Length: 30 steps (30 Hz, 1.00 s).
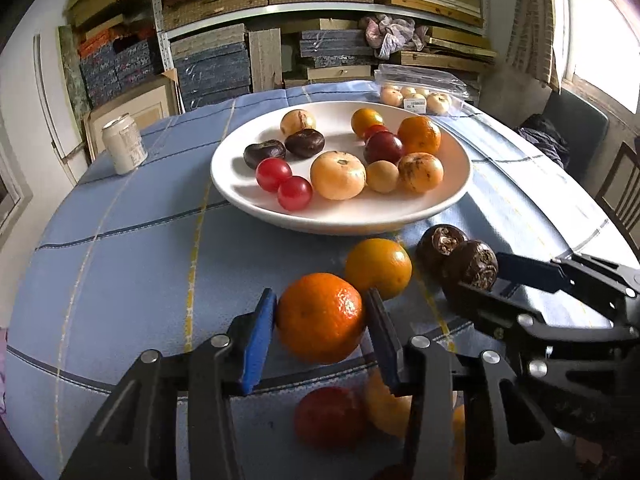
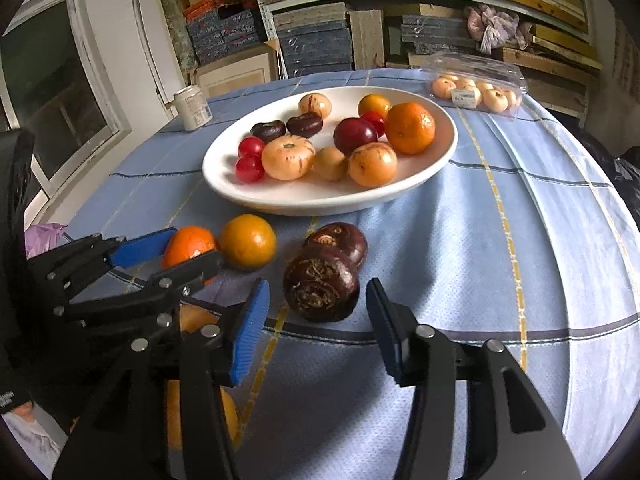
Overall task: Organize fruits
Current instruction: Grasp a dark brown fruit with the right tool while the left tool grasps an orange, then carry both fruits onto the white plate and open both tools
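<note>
Gripping an orange point(image 1: 320, 318) just before the plate point(image 1: 456, 196), left claw point(image 1: 320, 324), right claw point(image 2: 316, 312) open around a chestnut point(image 2: 322, 290) beside it.

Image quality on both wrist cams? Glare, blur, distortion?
Left wrist view: window blown out at upper right, specular spot on the gripped orange, red fruit at the bottom edge soft. Right wrist view: evenly lit, plate sharp, tablecloth lines bowed by fisheye, dark corner vignette.
</note>
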Available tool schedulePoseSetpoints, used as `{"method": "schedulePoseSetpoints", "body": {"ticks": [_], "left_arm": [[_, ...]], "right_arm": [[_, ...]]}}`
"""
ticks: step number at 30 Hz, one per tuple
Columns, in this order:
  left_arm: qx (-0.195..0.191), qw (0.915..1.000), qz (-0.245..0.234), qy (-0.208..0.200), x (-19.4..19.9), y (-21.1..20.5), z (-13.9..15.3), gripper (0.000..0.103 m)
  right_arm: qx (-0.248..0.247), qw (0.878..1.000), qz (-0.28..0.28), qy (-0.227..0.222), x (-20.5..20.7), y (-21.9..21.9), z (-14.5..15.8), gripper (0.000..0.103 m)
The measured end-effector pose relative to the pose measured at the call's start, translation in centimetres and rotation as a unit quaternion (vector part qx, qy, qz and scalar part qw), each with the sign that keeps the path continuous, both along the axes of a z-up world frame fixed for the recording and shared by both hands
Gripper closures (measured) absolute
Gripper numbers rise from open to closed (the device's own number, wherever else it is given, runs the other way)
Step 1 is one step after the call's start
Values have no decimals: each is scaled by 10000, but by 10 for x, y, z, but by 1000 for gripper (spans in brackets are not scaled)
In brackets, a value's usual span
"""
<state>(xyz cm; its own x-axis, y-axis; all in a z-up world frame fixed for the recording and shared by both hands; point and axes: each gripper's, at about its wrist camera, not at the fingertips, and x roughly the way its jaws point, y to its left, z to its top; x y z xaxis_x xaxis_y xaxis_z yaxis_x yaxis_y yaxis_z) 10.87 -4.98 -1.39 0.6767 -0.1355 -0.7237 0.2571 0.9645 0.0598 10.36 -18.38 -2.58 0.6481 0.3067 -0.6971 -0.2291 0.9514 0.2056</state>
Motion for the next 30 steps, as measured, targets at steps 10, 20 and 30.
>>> {"method": "schedulePoseSetpoints", "body": {"ticks": [10, 20, 30], "left_arm": [[-190, 9997, 99, -95, -11, 13, 10, 58], [-342, 9983, 339, -320, -14, 26, 26, 58], [-474, 9963, 636, -340, 41, 26, 62, 58]], "right_arm": [[103, 9999, 5, -13, -2, -5, 1, 64], [522, 9977, -274, -348, -15, -31, 20, 64], [902, 9929, -434, -644, 23, -44, 71, 64]]}}
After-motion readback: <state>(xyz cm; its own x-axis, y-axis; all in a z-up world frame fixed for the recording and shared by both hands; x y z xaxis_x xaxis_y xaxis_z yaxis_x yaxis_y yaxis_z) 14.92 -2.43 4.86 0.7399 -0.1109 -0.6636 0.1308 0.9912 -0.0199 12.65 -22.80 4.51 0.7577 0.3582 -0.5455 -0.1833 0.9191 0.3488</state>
